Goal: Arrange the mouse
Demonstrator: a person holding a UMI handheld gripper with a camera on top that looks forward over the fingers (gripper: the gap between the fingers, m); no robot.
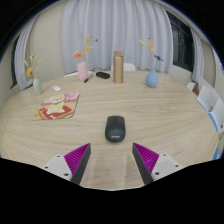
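A black computer mouse (pixel 115 128) lies on the light wooden table (pixel 150 105), just ahead of my fingers and about midway between their lines. My gripper (pixel 112 160) is open and empty. Its two fingers with magenta pads (pixel 77 159) stand wide apart on either side, short of the mouse. Nothing is held between them.
A colourful book or mat (pixel 58 107) lies to the left of the mouse. At the back of the table stand a tan cylinder (pixel 117 67), a pink vase (pixel 82 69), a blue vase with flowers (pixel 152 77), and a small green vase (pixel 38 85). White chairs (pixel 207 95) stand at the right.
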